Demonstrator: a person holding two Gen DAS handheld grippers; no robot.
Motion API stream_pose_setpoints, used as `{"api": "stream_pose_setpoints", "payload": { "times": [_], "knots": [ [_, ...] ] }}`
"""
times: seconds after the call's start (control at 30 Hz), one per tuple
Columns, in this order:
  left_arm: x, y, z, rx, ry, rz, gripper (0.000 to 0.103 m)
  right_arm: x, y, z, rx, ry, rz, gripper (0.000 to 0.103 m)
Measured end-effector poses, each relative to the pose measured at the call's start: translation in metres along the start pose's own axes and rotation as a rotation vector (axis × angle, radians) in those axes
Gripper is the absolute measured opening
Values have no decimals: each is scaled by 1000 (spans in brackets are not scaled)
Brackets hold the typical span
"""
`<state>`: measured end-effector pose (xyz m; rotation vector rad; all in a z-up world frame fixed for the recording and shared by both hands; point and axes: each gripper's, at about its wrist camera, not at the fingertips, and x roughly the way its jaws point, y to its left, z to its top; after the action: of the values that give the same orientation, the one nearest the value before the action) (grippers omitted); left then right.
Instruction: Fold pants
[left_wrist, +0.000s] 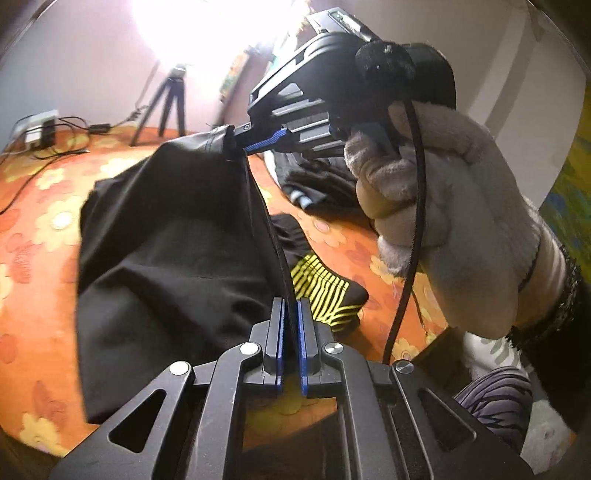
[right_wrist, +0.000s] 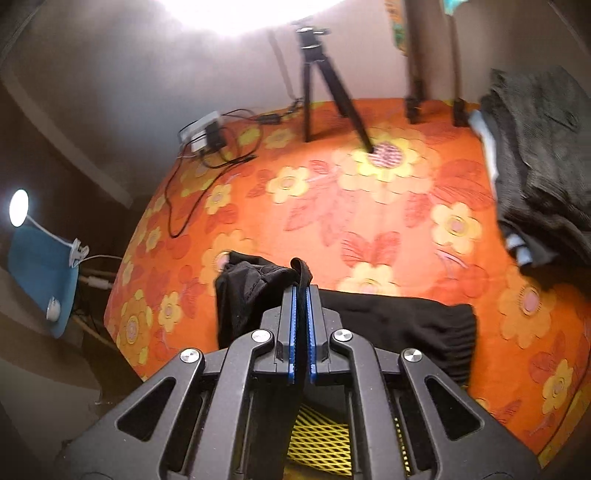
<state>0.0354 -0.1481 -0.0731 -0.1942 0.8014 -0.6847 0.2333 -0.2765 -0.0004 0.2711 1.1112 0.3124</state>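
— What sits closest to your lens?

— Black ribbed metal linkage of my left claw (left_wrist: 291, 306), its blue rubbery pads pinched tight on a thin black edge of the black, smooth-woven pants (left_wrist: 166, 251). That edge runs taut up from my pads to my right claw (left_wrist: 236, 138).

— And the right one?

— Same build: matte black frame, blue toothed pads. In its own view the right claw (right_wrist: 302, 291) is closed hard on a thick folded band of the pants (right_wrist: 255, 280), with bunched, softly creased cloth spilling to the left of the fingers. My right hand (left_wrist: 443, 206), in a fuzzy grey plush glove, wraps the handle, and a thin black cable hangs past it.

— Where is the garment overall?

— Hanging between both claws as a broad, limp sheet above the bed's orange bedspread with yellow flower print (right_wrist: 369, 206). Part of the cloth, with a ribbed knit hem, lies on the spread below my right claw.

— Anything else around?

— A black cloth with neon-yellow stripes (left_wrist: 325, 291) lies under the hanging fabric. A stack of folded dark grey, coarse-textured clothes (right_wrist: 539, 155) rests at the right. A slim black tripod (right_wrist: 317, 85) stands at the far side, near a tangle of black wires (right_wrist: 218, 147).
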Motion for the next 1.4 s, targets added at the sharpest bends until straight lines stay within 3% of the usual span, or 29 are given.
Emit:
{"api": "stream_pose_setpoints", "payload": {
  "times": [0.57, 1.0, 1.13, 1.23, 1.3, 1.4],
  "knots": [
    [67, -50, 4, 65, 79, -59, 5, 9, -100, -14, 126, 22, -3, 5],
    [93, -52, 5, 86, 149, -53, 5, 25, -128, -19, 83, 44, -42, 7],
    [90, -57, -1, 108, 176, -62, 13, 16, -137, -17, 93, 33, -78, 9],
    [77, -61, -3, 119, 180, -80, 19, 0, -146, -19, 112, -14, -121, 19],
    [66, -63, -4, 138, 163, -70, 35, -9, -148, -21, 137, -43, -102, 19],
    [44, -61, -4, 164, 127, -61, 35, -24, -131, -29, 94, -80, -50, 19]
  ]
}}
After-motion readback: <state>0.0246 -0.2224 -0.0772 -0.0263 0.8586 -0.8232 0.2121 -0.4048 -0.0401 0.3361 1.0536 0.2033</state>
